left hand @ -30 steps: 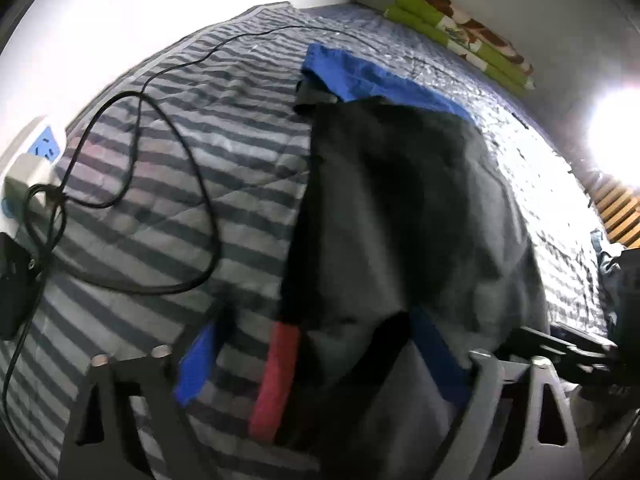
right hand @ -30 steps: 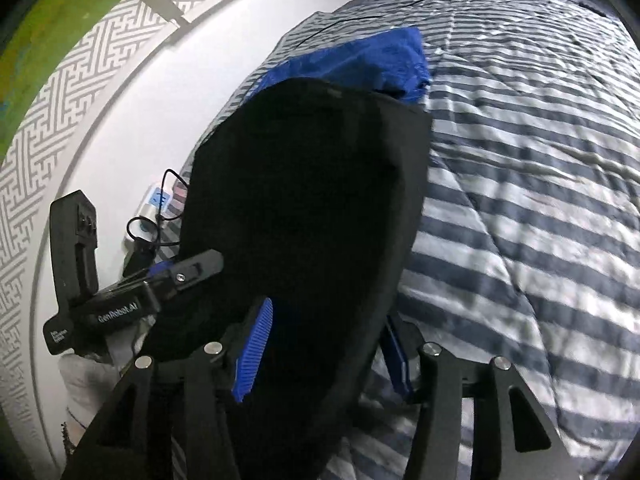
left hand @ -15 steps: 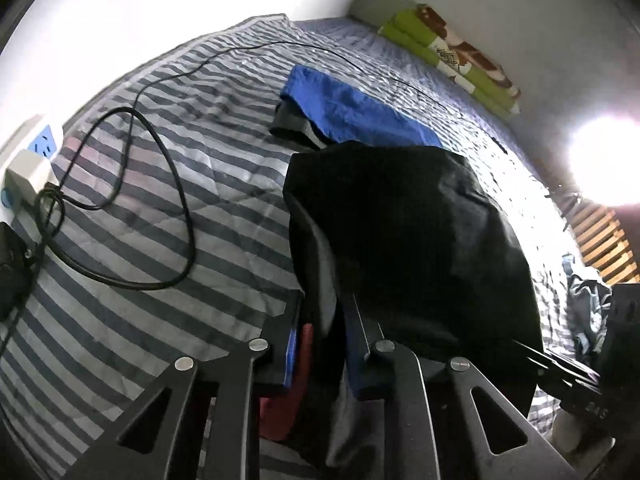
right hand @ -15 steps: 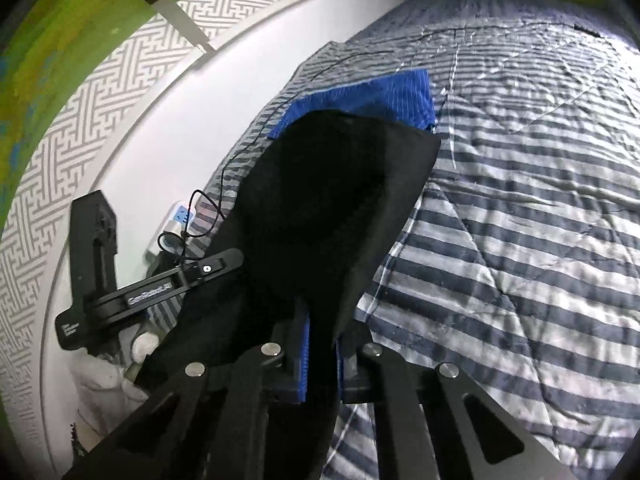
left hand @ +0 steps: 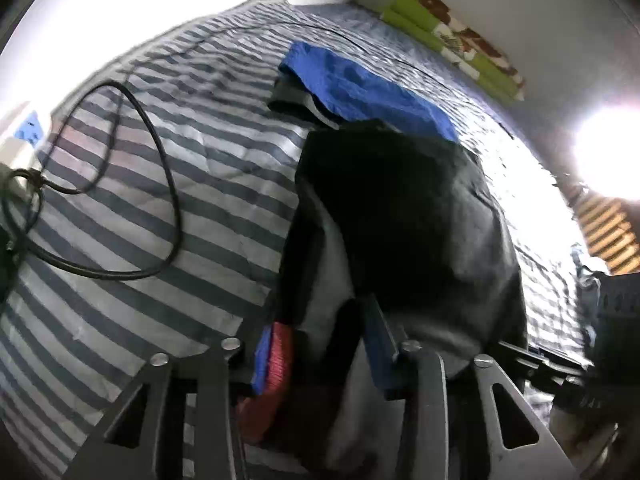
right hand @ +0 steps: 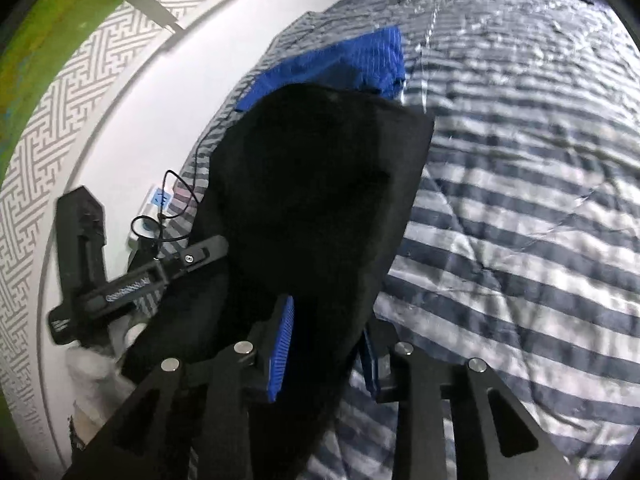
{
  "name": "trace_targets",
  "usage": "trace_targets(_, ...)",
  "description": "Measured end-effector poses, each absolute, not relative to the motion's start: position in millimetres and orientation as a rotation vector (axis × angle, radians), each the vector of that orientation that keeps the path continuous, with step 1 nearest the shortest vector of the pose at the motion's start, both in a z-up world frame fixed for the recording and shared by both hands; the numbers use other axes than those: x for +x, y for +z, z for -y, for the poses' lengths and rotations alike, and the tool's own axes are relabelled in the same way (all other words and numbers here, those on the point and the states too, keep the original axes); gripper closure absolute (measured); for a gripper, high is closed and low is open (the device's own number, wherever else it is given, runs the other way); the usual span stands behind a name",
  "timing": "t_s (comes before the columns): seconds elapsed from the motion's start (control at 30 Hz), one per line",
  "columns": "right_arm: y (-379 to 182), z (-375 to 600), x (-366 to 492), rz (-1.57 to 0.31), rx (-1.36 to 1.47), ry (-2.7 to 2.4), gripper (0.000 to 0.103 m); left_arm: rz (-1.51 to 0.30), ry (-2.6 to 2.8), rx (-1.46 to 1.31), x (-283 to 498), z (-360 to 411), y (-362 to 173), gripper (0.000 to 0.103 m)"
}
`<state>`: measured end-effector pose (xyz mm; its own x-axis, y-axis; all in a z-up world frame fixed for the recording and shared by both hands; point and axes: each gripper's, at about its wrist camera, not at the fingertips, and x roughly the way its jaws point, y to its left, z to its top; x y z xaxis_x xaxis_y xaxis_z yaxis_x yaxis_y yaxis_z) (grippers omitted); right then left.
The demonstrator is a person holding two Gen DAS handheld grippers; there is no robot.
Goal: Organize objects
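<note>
A black garment (left hand: 400, 208) lies folded on the striped bed cover (left hand: 160, 184), its far edge over a blue garment (left hand: 360, 88). My left gripper (left hand: 326, 344) straddles its near edge; the jaws are opening, cloth and a red band (left hand: 276, 360) lie loose between the pads. In the right wrist view the black garment (right hand: 320, 184) fills the middle, with the blue garment (right hand: 340, 64) behind it. My right gripper (right hand: 326, 350) is also opening, with black cloth between its blue pads. The left gripper's body (right hand: 120, 280) shows at the left.
A black cable (left hand: 172, 200) loops over the cover toward a white power strip (left hand: 28, 132) by the wall. Folded green bedding (left hand: 452, 40) lies at the far end of the bed. A bright lamp (left hand: 608, 152) glares at the right. Bare striped cover (right hand: 520, 240) stretches to the right.
Both grippers closed on the black garment's near edge and have since parted their jaws again. The garment, first spread long, now lies folded shorter, showing more of the blue one.
</note>
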<state>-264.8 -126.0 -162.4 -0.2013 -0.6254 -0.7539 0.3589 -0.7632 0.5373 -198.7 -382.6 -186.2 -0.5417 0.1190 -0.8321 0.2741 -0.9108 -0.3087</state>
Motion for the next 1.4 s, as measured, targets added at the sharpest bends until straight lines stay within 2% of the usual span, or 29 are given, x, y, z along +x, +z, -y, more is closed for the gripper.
trace_targets(0.07,-158.3,129.7,-262.1,0.301,1.400,-2.034,0.088,-0.609,-2.619,1.416,-194.0,379.6,-176.6,0.082)
trace_targets(0.1,-150.5,131.7,-257.7,0.272,1.361,-2.053,0.091,-0.654,-2.649,1.388,-190.1,381.2,-168.7,0.084)
trace_targets(0.4,-69.7,131.3,-229.5,0.072,1.024,-2.232,0.096,-0.649,-2.766,1.205,-180.2,372.6,-104.0,0.087)
trace_targets(0.67,-35.7,155.4,-288.1,0.125,0.934,-2.268,0.096,-0.556,-2.787,1.060,-243.6,397.3,-52.5,0.090)
trace_targets(0.9,-61.8,168.9,-338.9,0.171,0.980,-2.317,0.097,-0.462,-2.739,1.116,-323.2,411.2,-63.2,0.091)
trace_targets(1.2,-103.0,177.5,-392.4,0.160,1.050,-2.376,0.096,-0.335,-2.659,1.215,-392.6,414.2,-121.7,0.091)
trace_targets(1.23,-109.1,180.9,-397.8,0.145,1.059,-2.373,0.096,-0.310,-2.635,1.237,-398.5,416.3,-131.0,0.088)
trace_targets(1.27,-116.6,185.1,-403.6,0.129,1.083,-2.360,0.090,-0.277,-2.588,1.271,-406.3,419.3,-142.9,0.078)
trace_targets(1.3,-122.9,188.6,-409.8,0.115,1.124,-2.347,0.088,-0.233,-2.520,1.307,-414.1,423.2,-155.2,0.074)
trace_targets(1.37,-130.4,188.8,-418.8,0.075,1.208,-2.341,0.069,-0.217,-2.473,1.280,-410.3,430.1,-158.5,0.072)
trace_targets(1.4,-129.7,184.8,-418.7,0.089,1.217,-2.343,0.066,-0.264,-2.481,1.247,-404.0,435.8,-154.4,0.071)
